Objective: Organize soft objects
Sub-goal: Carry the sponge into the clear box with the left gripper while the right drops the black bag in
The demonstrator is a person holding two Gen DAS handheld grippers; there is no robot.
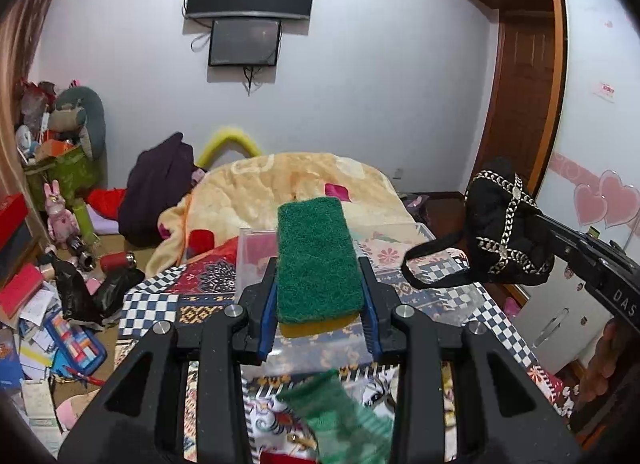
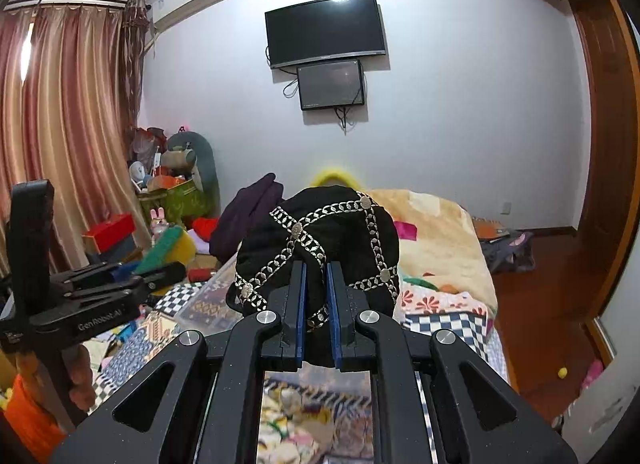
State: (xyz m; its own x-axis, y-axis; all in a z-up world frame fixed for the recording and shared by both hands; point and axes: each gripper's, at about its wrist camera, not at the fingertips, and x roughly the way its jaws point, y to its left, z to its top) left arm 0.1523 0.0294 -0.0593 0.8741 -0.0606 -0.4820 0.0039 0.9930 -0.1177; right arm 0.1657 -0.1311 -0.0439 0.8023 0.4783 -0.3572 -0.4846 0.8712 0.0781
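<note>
My left gripper (image 1: pixel 319 264) is shut on a green and yellow sponge (image 1: pixel 316 256), held above the bed; the sponge also shows in the right wrist view (image 2: pixel 168 246), at the left. My right gripper (image 2: pixel 316 264) is shut on a black fabric hat with silver chain trim (image 2: pixel 320 240), held in the air. In the left wrist view the hat (image 1: pixel 500 232) hangs at the right with its strap drooping. A clear plastic box (image 1: pixel 256 248) sits on the patterned bedspread below the sponge.
A peach blanket (image 1: pixel 280 184) lies heaped on the far half of the bed. A dark garment (image 1: pixel 156 188) sits at the bed's left. The floor at the left is littered with papers, bags and toys (image 1: pixel 60 296). A wardrobe (image 1: pixel 592 144) stands right.
</note>
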